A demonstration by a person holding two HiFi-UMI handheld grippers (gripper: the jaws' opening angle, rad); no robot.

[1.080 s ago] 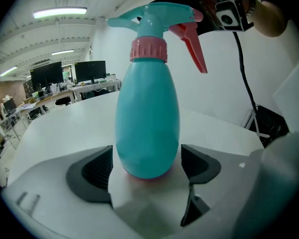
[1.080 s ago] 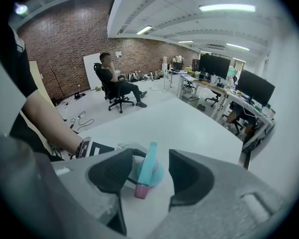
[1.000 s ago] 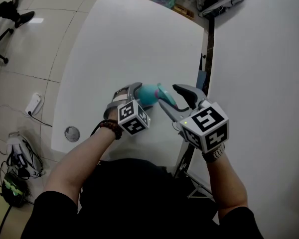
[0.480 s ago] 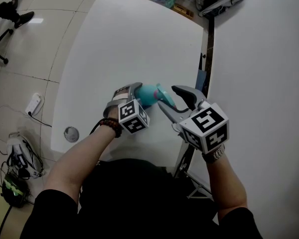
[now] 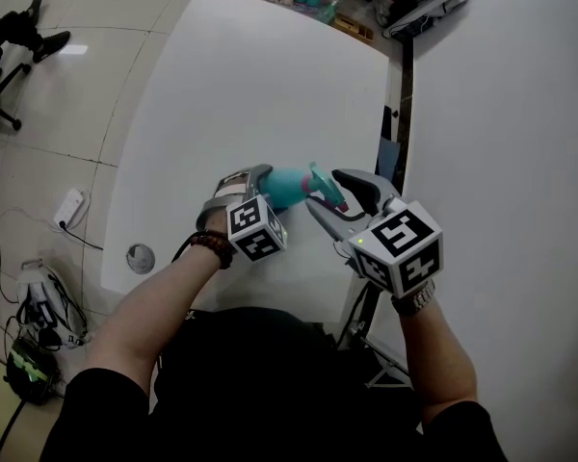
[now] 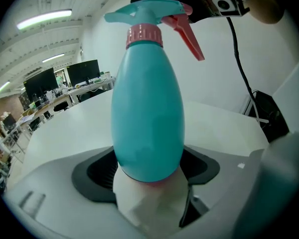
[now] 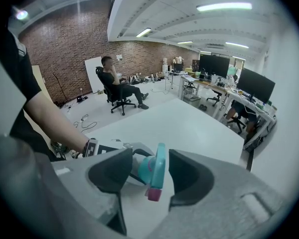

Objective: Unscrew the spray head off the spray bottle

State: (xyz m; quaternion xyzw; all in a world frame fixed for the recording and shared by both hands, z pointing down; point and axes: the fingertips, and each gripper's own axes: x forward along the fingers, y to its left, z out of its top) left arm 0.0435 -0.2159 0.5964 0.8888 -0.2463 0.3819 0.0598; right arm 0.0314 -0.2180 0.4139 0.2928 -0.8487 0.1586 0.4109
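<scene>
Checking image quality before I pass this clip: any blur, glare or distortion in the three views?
Head view: wide-angle bend along the table edges, even light. Left gripper view: strong fisheye, spray bottle sharp up top, soft at its base. Right gripper view: dark rounded corners, bright ceiling lights, spray head slightly soft.

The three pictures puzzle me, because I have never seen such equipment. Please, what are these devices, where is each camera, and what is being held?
There is no robot here: a person holds a hand tool with a claw in each hand. The head view comes from a camera on the person's head, looking down. The other two cameras ride on the claws themselves. Over the white table, the left claw is clamped on the body of a teal spray bottle. The right claw stands open around the spray head, not pressing it.
</scene>
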